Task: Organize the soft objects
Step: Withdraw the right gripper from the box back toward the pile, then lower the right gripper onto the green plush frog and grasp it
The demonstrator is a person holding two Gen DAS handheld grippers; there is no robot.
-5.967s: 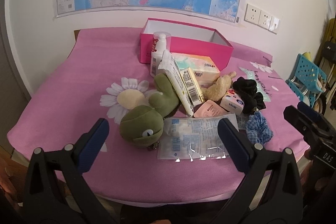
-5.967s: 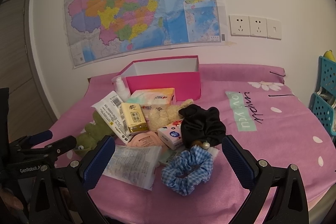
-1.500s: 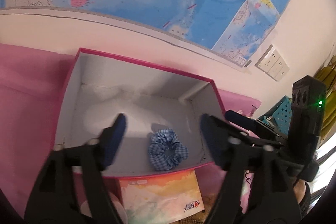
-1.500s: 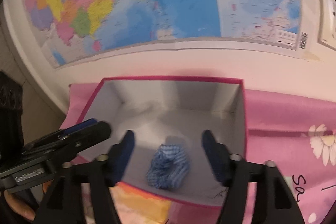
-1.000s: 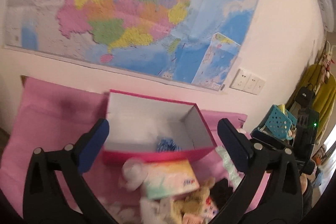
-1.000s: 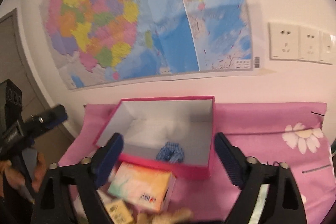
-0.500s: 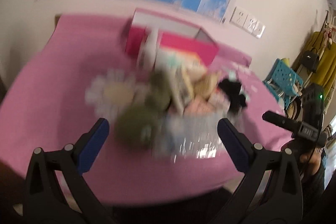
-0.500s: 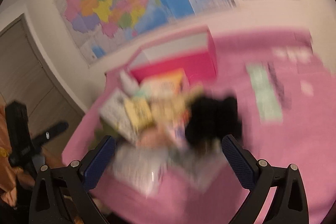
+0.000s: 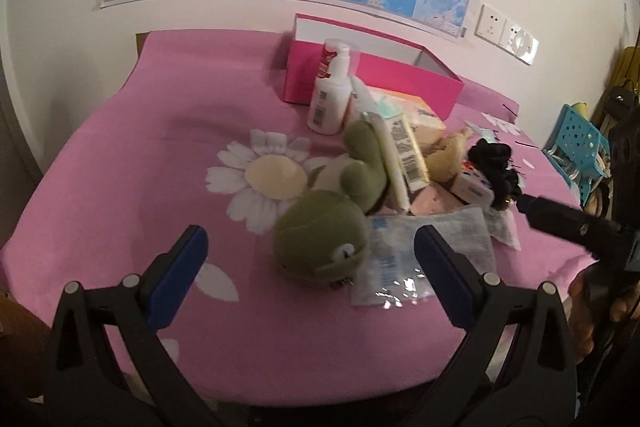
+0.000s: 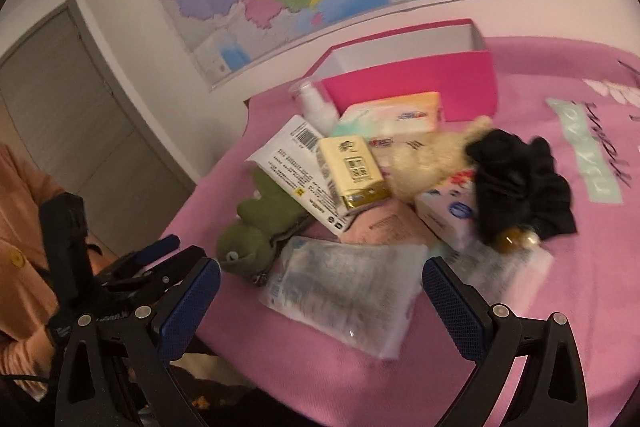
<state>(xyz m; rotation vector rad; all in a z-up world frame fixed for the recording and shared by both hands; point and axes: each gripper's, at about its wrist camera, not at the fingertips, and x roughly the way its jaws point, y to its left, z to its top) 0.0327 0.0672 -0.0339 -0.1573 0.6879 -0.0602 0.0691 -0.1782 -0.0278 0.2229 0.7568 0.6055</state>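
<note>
Both grippers, left gripper (image 9: 310,259) and right gripper (image 10: 320,291), hung wide and empty at frame bottom; green plush toy (image 9: 324,243), tan plush (image 10: 424,159) and black scrunchie (image 10: 516,183) lay mid-frame, outside the pink box (image 9: 372,83) above – most sorting looked undone

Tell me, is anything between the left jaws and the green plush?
Nothing visible: the left gripper, open, faces the green plush directly, with only bare pink cloth before it.

Pink flowered table cover (image 9: 132,163), pink box (image 9: 372,83), green plush (image 9: 324,239), clear packet (image 10: 340,291), black scrunchie (image 10: 520,183)
</note>
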